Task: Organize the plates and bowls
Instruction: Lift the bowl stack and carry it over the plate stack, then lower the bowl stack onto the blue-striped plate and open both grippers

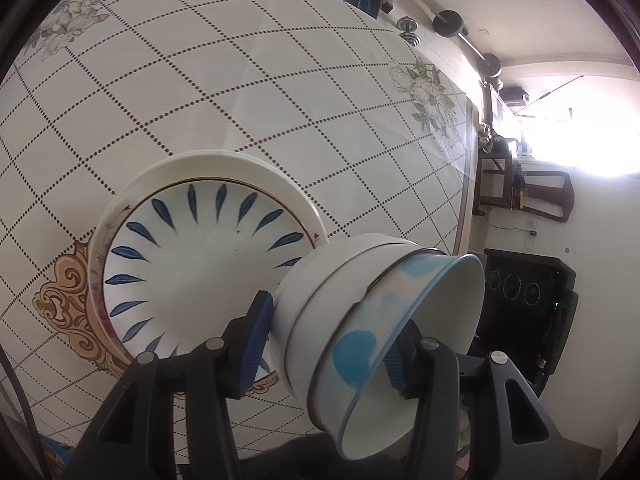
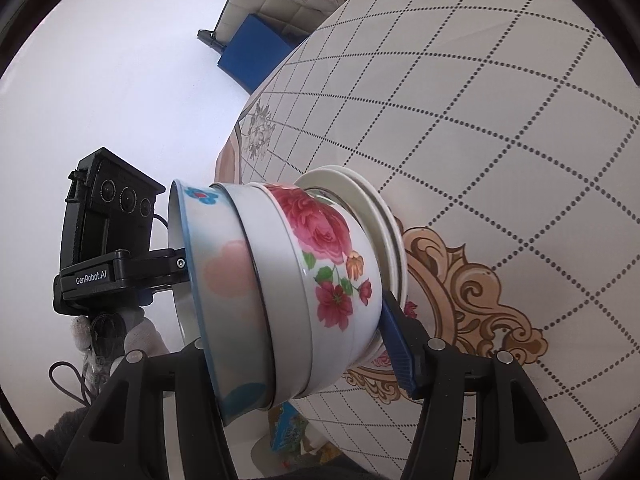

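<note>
Both grippers are clamping one nested bowl stack [image 1: 360,332], tipped on its side, low center in both views. The left gripper [image 1: 326,344] is squeezing it with one blue pad on the white outer bowl's base side and the other inside the blue-spotted bowl [image 1: 384,344]. The right gripper [image 2: 296,344] is gripping the same stack across the rose bowl [image 2: 332,264]; jaws on both are set wide, filled by the bowls. The stack is sitting against the plates [image 1: 208,248] on the checked surface [image 1: 240,80], near its edge; whether it is touching them cannot be told.

Risks, judged: bowls are glossy and nested loose, so the inner ones are likely to slide out if the stack tilts further toward its open mouth. Uneven squeeze between the two grippers could twist the stack and pop a bowl free. The stack is hanging partly past the surface edge, so a slip probably means a fall to the floor. Setting it down hard could chip the plates.
</note>
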Motion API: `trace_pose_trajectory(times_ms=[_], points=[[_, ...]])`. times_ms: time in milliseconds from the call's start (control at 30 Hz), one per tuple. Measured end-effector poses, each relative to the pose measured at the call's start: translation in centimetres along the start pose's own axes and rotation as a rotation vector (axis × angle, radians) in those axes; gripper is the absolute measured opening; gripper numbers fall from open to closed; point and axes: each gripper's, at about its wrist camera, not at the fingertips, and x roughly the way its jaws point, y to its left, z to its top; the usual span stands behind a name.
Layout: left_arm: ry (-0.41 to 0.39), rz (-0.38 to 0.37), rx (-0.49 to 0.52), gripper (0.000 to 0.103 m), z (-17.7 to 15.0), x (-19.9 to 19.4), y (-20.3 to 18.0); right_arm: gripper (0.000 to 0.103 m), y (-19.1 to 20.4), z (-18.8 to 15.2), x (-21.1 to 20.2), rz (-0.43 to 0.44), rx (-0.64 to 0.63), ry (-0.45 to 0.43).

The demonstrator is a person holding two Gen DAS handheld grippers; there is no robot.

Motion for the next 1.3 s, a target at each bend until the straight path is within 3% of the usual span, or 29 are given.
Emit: trace_pose_trajectory(times_ms=[500, 1300], points=[[0.008, -0.003, -0.095, 0.047, 1.1, 0.1, 8.2, 0.061, 2.7, 0.5, 9.5, -0.039, -0.034, 0.099], [0.024, -0.006, -0.049, 0.047, 1.1, -0.2, 8.0, 0.06, 3.4, 1.5, 11.5, -0.183, 0.003, 0.106]])
